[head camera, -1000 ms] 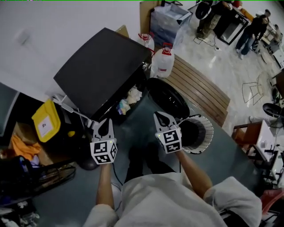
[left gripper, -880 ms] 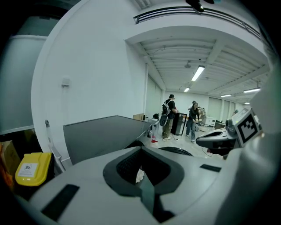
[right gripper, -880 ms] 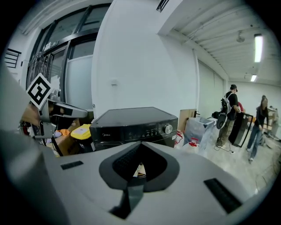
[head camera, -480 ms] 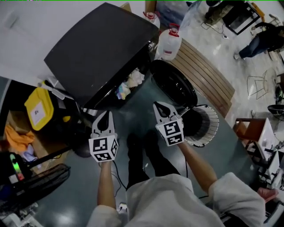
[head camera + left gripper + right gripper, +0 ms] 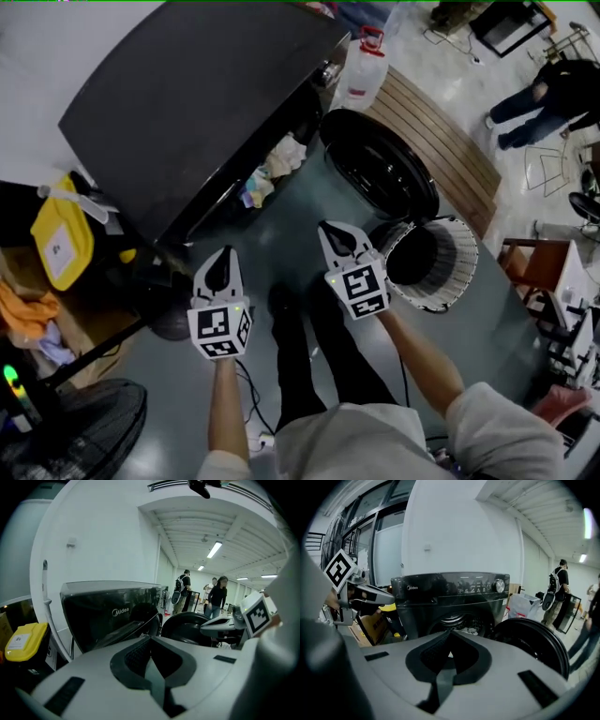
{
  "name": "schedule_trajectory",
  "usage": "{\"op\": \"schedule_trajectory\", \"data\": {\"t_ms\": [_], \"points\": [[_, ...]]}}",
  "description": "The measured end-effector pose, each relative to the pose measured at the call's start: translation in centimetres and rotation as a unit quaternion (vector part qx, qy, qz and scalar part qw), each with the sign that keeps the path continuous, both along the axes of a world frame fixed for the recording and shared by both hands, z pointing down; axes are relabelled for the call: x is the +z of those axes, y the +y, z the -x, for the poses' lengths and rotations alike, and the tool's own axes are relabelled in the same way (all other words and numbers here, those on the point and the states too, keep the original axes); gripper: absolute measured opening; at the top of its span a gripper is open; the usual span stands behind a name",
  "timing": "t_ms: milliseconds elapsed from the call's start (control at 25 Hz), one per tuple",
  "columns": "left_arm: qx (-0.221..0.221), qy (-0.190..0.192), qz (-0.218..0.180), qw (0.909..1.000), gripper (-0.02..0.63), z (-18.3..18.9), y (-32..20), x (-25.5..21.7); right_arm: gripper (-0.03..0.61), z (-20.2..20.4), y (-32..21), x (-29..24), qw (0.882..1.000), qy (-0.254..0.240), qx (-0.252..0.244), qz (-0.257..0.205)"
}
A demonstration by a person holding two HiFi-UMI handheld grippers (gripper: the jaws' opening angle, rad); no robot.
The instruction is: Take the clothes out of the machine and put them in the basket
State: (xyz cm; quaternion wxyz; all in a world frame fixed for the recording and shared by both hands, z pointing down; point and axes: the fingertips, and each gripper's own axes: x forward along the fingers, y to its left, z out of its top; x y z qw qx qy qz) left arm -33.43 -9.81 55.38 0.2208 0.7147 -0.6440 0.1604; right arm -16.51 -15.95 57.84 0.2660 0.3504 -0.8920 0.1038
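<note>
Just above centre in the head view, tucked in the dark mouth of the drum: clothes (image 5: 272,167), a pale crumpled lump with something coloured below it. Same clothes (image 5: 468,631) mid-frame in the right gripper view, just beyond the jaw tips. Probably light, limp and prone to tangling; likely to trail and snag on the drum lip if pinched by a corner. Best taken at a raised fold near the front of the heap, with a deep bite to bunch plenty of cloth rather than one slippery layer. Nothing fragile about it, by the look.

Around that, the black washing machine (image 5: 187,103) filling the upper left, its round door (image 5: 380,173) swung wide to the right of centre. Just below and right of the door, the white slatted basket (image 5: 466,267), with nothing visible inside, well placed for a short carry.

Lower down, left gripper (image 5: 223,258) and right gripper (image 5: 333,236) side by side, both aimed at the machine and well short of the opening. Both with jaws closed tip to tip and gripping nothing, plain in each gripper's own view. Need opening before any reach into the drum.

Farther out: a white jug (image 5: 361,70) with a red cap at the top edge, a yellow container (image 5: 61,244) at far left, a fan (image 5: 84,431) in the lower left corner
</note>
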Motion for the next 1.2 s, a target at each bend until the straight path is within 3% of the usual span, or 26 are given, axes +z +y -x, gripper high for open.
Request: {"op": "schedule_trajectory", "data": {"t_ms": [760,1200], "points": [[0.008,0.015,0.030,0.9994,0.018,1.5,-0.2,21.4,0.021,3.4,0.9,21.1,0.999,0.023,-0.020,0.027],[-0.030,0.017,0.037,0.9987,0.018,3.2,0.3,26.0,0.021,5.3,-0.9,28.1,0.998,0.028,-0.037,0.038]]}}
